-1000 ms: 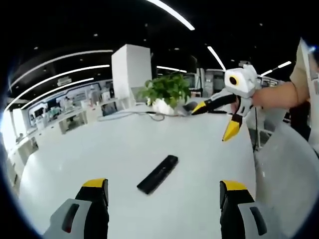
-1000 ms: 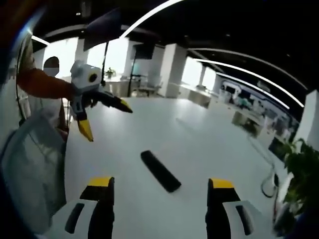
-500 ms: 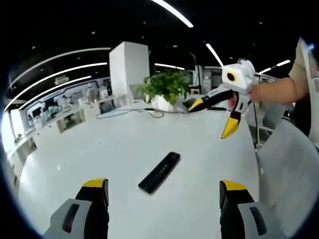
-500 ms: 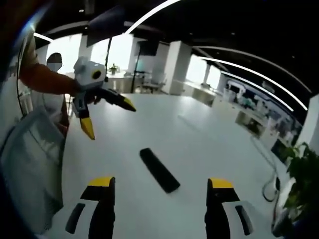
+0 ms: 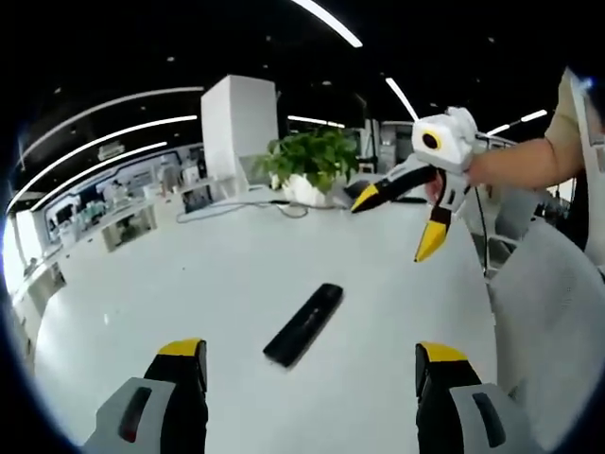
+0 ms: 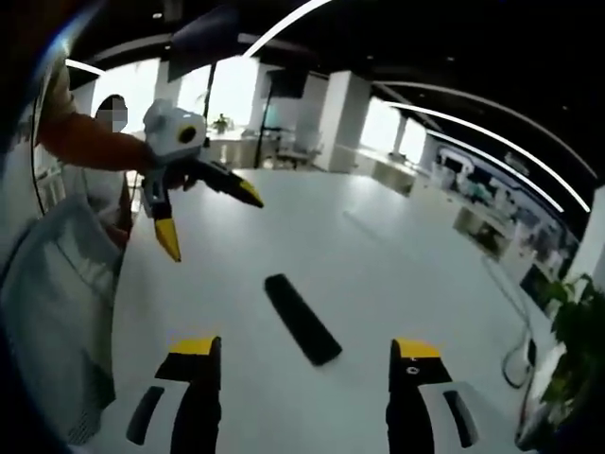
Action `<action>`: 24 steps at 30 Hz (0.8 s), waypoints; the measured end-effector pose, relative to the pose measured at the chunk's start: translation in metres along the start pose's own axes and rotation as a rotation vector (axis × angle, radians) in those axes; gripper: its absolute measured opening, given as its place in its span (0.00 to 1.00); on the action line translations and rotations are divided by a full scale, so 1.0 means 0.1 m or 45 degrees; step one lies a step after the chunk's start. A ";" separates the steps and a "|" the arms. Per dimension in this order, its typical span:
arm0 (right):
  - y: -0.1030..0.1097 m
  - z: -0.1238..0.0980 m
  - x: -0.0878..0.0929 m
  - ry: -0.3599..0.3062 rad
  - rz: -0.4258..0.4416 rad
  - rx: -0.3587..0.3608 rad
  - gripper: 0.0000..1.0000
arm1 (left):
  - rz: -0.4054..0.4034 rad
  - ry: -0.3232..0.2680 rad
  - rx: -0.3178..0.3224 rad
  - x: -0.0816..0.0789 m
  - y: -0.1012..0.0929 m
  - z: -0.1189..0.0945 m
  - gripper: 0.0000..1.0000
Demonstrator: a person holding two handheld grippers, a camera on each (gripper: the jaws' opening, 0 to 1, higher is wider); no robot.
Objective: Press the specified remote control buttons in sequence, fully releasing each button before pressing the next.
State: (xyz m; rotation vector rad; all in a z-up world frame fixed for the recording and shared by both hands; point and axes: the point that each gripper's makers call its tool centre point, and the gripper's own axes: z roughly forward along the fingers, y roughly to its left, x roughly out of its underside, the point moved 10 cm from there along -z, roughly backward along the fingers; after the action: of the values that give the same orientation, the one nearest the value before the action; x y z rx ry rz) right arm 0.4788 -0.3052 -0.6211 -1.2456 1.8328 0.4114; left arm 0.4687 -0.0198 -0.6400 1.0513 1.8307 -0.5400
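A black remote control (image 5: 304, 323) lies flat on the white table (image 5: 142, 293), just ahead of my left gripper (image 5: 312, 352), whose yellow-tipped jaws stand wide open with nothing between them. In the right gripper view the same remote (image 6: 302, 319) lies just ahead of my right gripper (image 6: 305, 348), also open and holding nothing. Each gripper hangs in the air in the other's view, jaws spread: the right gripper (image 5: 397, 220) at the upper right, the left gripper (image 6: 210, 219) at the upper left. Neither touches the remote.
A potted green plant (image 5: 312, 161) and a cable (image 5: 284, 210) sit at the table's far edge. A white chair (image 5: 548, 322) stands beside the table, and it is the same chair (image 6: 57, 312) at left in the right gripper view. A person's sleeve (image 6: 90, 147) reaches in.
Both views have drifted slightly with the hands. The remote has stayed put, and both grippers have stayed open above the table.
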 end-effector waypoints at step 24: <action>-0.14 0.18 0.03 0.071 -0.043 -0.047 0.62 | 0.028 0.031 0.034 0.02 0.15 0.15 0.93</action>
State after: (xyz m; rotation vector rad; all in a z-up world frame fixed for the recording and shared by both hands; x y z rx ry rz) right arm 0.4995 -0.3010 -0.6315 -1.3235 1.8561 0.3968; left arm 0.4888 -0.0217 -0.6474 1.0994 1.8356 -0.5418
